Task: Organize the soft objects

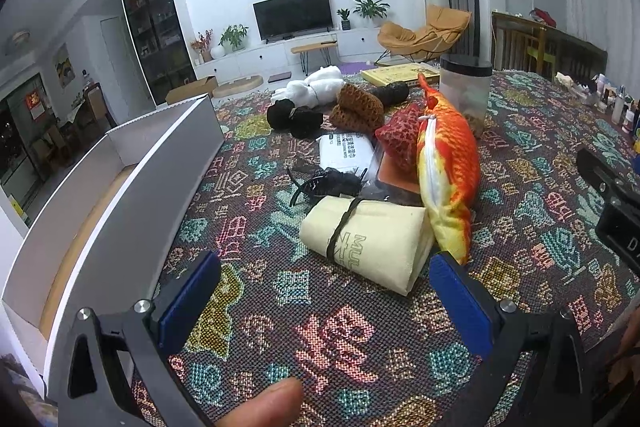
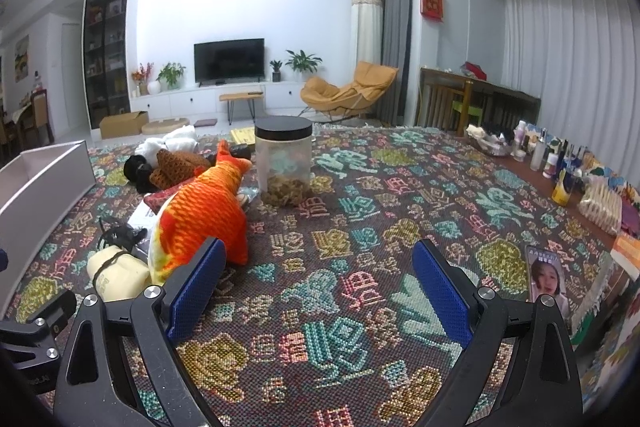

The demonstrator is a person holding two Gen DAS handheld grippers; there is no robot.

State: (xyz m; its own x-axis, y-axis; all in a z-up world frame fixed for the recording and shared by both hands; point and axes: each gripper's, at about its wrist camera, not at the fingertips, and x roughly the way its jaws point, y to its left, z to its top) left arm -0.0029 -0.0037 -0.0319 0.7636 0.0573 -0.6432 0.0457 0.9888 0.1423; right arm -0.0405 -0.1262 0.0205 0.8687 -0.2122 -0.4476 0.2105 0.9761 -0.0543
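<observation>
Soft things lie in a loose heap on the patterned cloth (image 1: 340,339), and the nearest of them to you is the cream fabric roll (image 1: 368,239), bound by a dark band. From the left gripper (image 1: 324,291) it sits at about 12 to 1 o'clock, just ahead of the fingertips, its near corner close to the right-side blue pad. Its long axis runs from roughly 10 o'clock to 4 o'clock, so it lies slantwise to the jaw line and not square across it. Left jaws stand wide apart and hold nothing. The orange fish plush (image 1: 448,167) leans against the roll's 2 o'clock side, touching it, with its length running away from you toward 12 o'clock. A black hair claw (image 1: 320,183) lies just beyond the roll. The white box (image 1: 132,195) waits open at your 9 to 10 o'clock, well clear of the heap. The right gripper (image 2: 316,283) is also spread wide and empty; from there the fish plush (image 2: 200,215) and the fabric roll (image 2: 116,275) sit at 10 o'clock, off to the side of its left pad, with bare cloth between the jaws. Judgement: the left hand is the nearer and better lined up; you would likely need a slight twist so the pads close across the roll's short side, minding the plush does not get caught in with it.
</observation>
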